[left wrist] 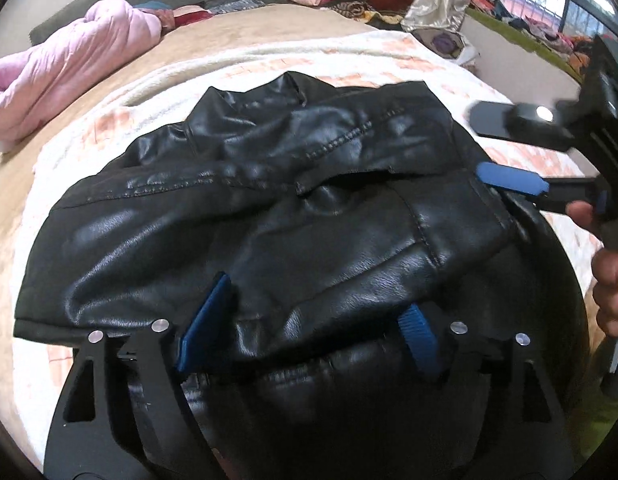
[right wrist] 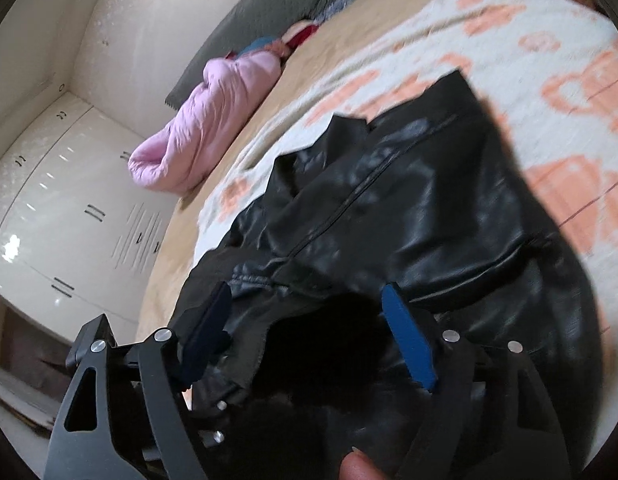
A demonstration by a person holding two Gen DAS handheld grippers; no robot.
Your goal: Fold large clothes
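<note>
Left wrist view: black leather jacket [left wrist: 269,216] lies bunched on patterned blanket [left wrist: 69,356], bare blanket beyond its far edge; left gripper [left wrist: 305,332] spread, jacket fold between its pads, unpinched; right gripper [right wrist: 309,340] likewise spread over jacket.

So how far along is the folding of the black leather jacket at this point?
Done: the black leather jacket lies bunched into a compact bundle on the white blanket with orange patches. In hand: the left gripper and the right gripper both stand open at its near edge, leather between the jaws but not pinched. Left: the bundle looks lumpy, so it probably needs flattening or another fold. The pink padded garment lies unfolded.
</note>
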